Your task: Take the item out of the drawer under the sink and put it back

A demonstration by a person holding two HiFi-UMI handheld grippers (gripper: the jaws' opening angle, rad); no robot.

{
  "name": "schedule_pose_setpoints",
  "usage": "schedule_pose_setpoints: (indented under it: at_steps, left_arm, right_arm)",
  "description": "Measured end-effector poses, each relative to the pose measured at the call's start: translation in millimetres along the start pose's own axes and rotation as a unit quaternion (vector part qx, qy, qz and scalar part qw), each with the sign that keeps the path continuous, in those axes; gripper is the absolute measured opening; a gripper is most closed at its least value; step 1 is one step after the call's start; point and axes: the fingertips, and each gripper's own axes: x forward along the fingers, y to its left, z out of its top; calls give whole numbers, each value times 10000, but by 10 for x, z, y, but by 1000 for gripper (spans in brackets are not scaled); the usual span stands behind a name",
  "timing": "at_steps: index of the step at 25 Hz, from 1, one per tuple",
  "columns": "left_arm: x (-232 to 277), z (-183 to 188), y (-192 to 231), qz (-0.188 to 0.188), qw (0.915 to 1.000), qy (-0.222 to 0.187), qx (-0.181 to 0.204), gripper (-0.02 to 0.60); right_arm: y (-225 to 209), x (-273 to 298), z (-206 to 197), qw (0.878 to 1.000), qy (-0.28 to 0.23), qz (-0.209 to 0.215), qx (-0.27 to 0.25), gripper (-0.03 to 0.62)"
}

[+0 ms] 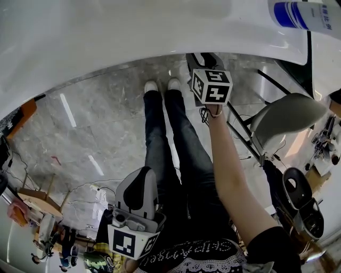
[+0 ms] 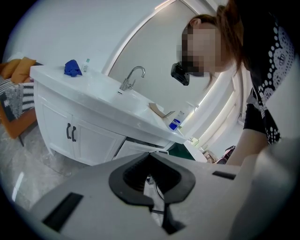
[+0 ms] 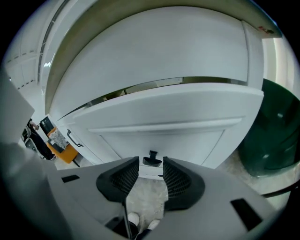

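Observation:
In the right gripper view the white drawer front [image 3: 187,133] under the sink counter fills the picture. Its small black handle [image 3: 152,159] sits right at the tips of my right gripper [image 3: 151,165]. The jaws stand open, one on each side of the handle and clear of it. A thin dark gap runs along the drawer's top edge; its contents are hidden. In the head view the right gripper [image 1: 205,59] reaches under the white counter [image 1: 106,37]. My left gripper [image 1: 139,178] hangs back near the body, shut and empty; in its own view the left gripper [image 2: 150,157] faces the vanity [image 2: 93,136].
A dark green bin [image 3: 272,136] stands right of the drawer. A cabinet with black door handles [image 2: 71,132] lies to the left. On the counter are a faucet [image 2: 132,77], a blue cloth [image 2: 72,68] and a blue-labelled bottle [image 1: 298,13]. A grey chair [image 1: 282,120] stands to my right.

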Motion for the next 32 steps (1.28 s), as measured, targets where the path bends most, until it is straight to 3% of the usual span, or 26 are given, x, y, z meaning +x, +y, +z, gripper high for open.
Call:
schedule_pose_setpoints:
  at_steps: [32]
  left_arm:
    - [-55, 13, 27, 7, 10000, 34, -24, 5]
  right_arm:
    - [-25, 184, 32, 9999, 6, -152, 8, 149]
